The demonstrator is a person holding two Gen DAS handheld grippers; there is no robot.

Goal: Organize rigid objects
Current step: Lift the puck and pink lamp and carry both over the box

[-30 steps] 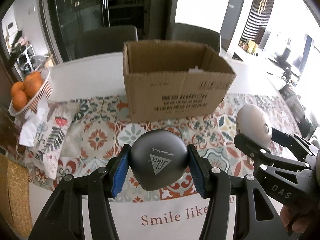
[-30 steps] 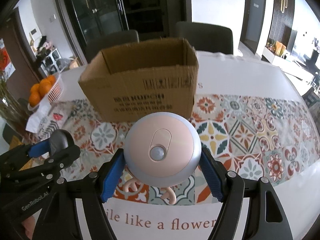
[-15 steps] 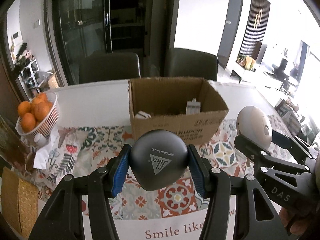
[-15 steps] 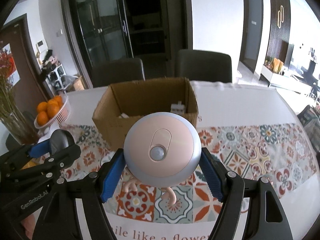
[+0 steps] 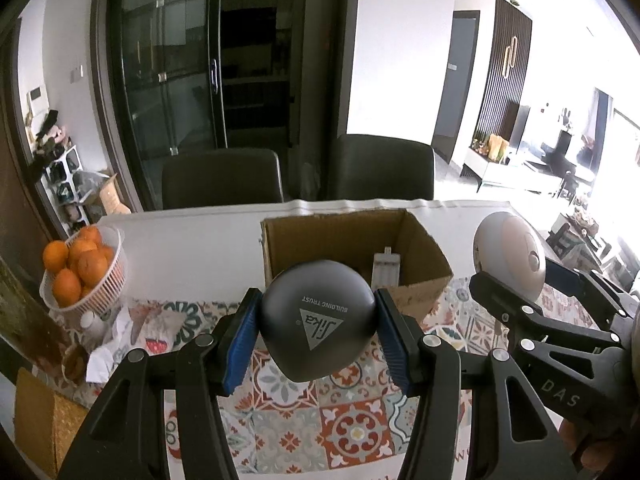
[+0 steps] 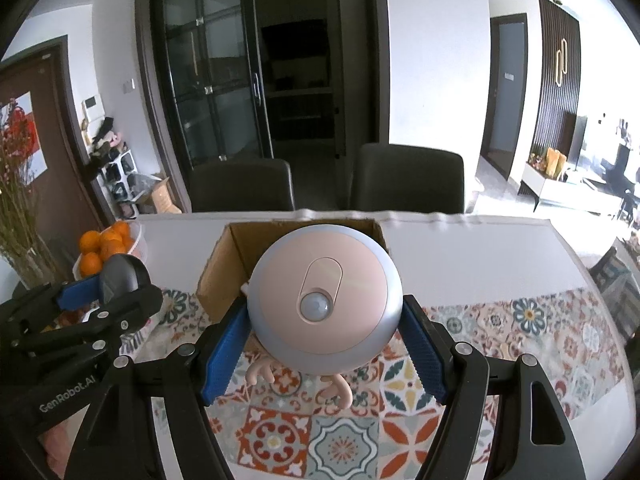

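The left gripper [image 5: 318,332] pinches a dark grey, rounded, matte plastic object with a printed triangle logo [image 5: 318,322] between its blue ribbed pads [image 5: 240,344], holding it in the air above the table [image 5: 192,236]. The right gripper [image 6: 326,340] likewise clamps a round pink sensor lamp with a silver rim and small pink feet [image 6: 325,300], its blue pads pressed on either side of the rim. Both held things hang just in front of an open brown cardboard box [image 5: 424,252] that stands on a colourful patterned tile-print mat [image 5: 352,420] spread over the white table. Inside the box a pale grey ribbed rectangular item [image 5: 386,268] leans against the far side. In the right wrist view the lamp covers most of the box opening, so little of the inside shows there. At the table's left edge sits a white plastic basket [image 5: 108,284] of oranges [image 5: 76,264], with crumpled white paper [image 5: 108,356] beside it. Two dark chairs [image 5: 222,178] stand behind the table.
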